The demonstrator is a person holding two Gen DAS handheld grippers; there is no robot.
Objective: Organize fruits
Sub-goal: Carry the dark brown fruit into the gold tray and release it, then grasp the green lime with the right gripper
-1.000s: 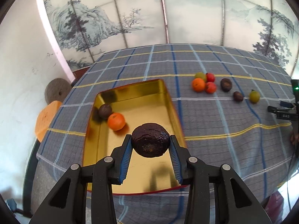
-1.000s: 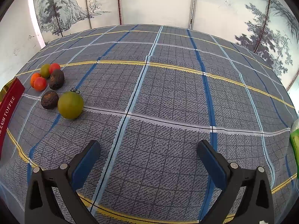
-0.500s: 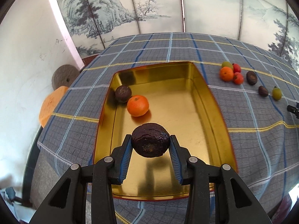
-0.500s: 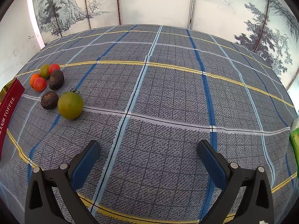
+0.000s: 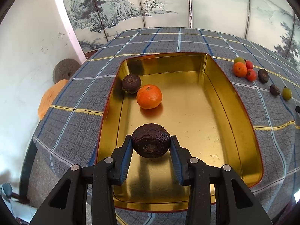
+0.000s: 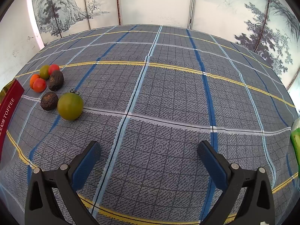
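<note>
My left gripper (image 5: 151, 147) is shut on a dark wrinkled passion fruit (image 5: 151, 140) and holds it above the near part of a gold tin tray (image 5: 206, 101). In the tray lie an orange mandarin (image 5: 149, 97) and another dark passion fruit (image 5: 131, 83), touching each other. Several loose fruits lie on the cloth right of the tray: an orange (image 5: 239, 69), red tomatoes (image 5: 251, 74), dark passion fruits (image 5: 263, 76) and green ones (image 5: 286, 93). My right gripper (image 6: 149, 156) is open and empty over bare cloth, right of a green tomato (image 6: 70, 106) and a dark fruit (image 6: 49, 100).
The table has a grey plaid cloth (image 6: 168, 97). The tray's red side reading TOFFEE (image 6: 8, 108) shows at the left edge of the right wrist view. A green packet (image 6: 296, 140) lies at the right edge. A painted screen (image 5: 168, 3) stands behind the table. The table's left edge drops off near an orange stool (image 5: 49, 98).
My left gripper has carried the passion fruit left and forward, from over the tray's right rim to over its inside. The right gripper has not moved.
</note>
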